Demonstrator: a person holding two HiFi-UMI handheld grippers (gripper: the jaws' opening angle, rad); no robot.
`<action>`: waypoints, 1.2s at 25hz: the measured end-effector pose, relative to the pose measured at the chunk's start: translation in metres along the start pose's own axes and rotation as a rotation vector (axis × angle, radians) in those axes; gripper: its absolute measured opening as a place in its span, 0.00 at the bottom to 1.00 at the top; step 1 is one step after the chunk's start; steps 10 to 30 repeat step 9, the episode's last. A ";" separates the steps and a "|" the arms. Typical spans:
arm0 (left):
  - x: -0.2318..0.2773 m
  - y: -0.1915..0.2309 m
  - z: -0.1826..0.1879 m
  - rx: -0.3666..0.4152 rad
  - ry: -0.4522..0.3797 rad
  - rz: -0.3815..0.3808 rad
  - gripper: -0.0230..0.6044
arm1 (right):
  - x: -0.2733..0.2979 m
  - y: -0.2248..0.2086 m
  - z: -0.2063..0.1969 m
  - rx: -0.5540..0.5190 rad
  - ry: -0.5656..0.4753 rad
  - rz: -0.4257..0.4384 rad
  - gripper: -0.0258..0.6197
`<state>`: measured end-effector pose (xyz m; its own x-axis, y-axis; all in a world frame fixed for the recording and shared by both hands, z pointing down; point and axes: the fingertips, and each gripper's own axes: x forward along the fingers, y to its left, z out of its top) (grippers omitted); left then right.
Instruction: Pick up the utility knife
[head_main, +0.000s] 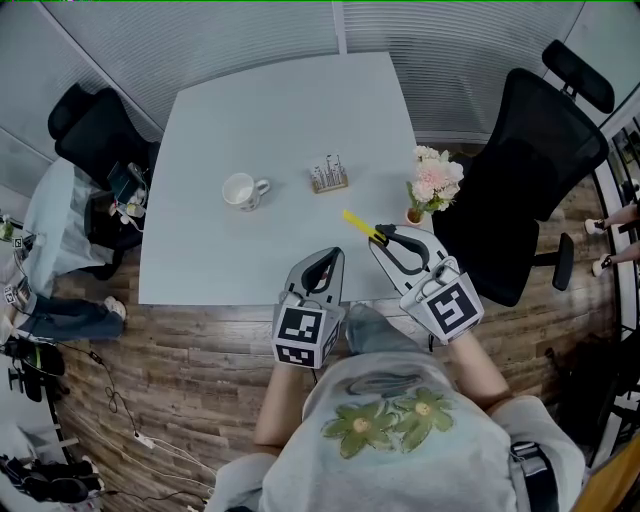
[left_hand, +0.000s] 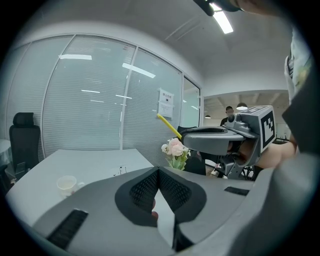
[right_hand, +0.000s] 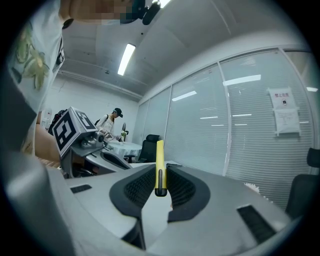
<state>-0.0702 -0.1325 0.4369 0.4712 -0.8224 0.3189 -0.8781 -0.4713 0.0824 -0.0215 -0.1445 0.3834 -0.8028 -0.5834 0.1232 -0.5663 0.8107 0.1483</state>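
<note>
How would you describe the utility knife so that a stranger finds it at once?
Look at the pale table. Over its near right corner, the right gripper is shut on the utility knife, left of the pink flowers. It is the only slim yellow bar in sight.

The yellow utility knife shows only its front half in the head view; its rear end is hidden between the jaws of the right gripper. Whether a blade is out is too small to tell in any view. The small wooden holder on the pale grey table carries upright items too small to name. The print on the white paper notice on the glass wall cannot be read. At the head view's right edge a person's legs are cut off.
</note>
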 end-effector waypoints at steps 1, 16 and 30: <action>0.000 0.001 -0.001 -0.002 0.001 0.001 0.04 | 0.000 0.001 0.000 -0.001 0.001 0.001 0.14; 0.001 0.007 -0.003 -0.007 0.005 0.004 0.04 | 0.006 -0.001 -0.003 0.006 0.005 -0.001 0.14; 0.001 0.007 -0.003 -0.007 0.005 0.004 0.04 | 0.006 -0.001 -0.003 0.006 0.005 -0.001 0.14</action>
